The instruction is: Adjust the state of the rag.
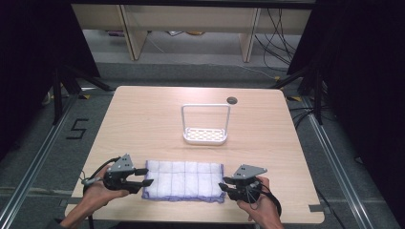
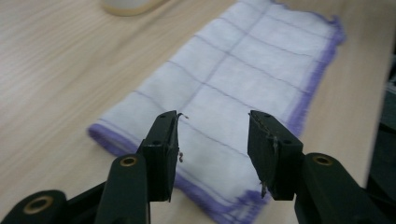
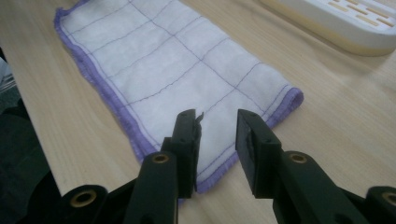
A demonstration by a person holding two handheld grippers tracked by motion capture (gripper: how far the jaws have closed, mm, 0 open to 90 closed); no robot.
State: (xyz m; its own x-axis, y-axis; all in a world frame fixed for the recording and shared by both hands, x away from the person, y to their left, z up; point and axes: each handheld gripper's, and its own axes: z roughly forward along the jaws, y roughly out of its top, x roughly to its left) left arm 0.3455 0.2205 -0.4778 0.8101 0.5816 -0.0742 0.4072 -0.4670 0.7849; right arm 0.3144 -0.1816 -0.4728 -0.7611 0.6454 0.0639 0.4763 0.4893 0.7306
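A white cloth (image 1: 184, 180) with thin purple lines and a purple edge lies folded flat on the wooden table (image 1: 143, 124), near its front edge, between the two hands. The left gripper (image 1: 147, 177) sits at the cloth's left end with its jaws parted to a middling gap over the hem and nothing pinched between them, while the right gripper (image 1: 223, 186) sits at the cloth's right end with a narrower gap, also gripping nothing. A white rack (image 1: 205, 135) with a tall wire handle stands farther back on the table, well apart from the cloth.
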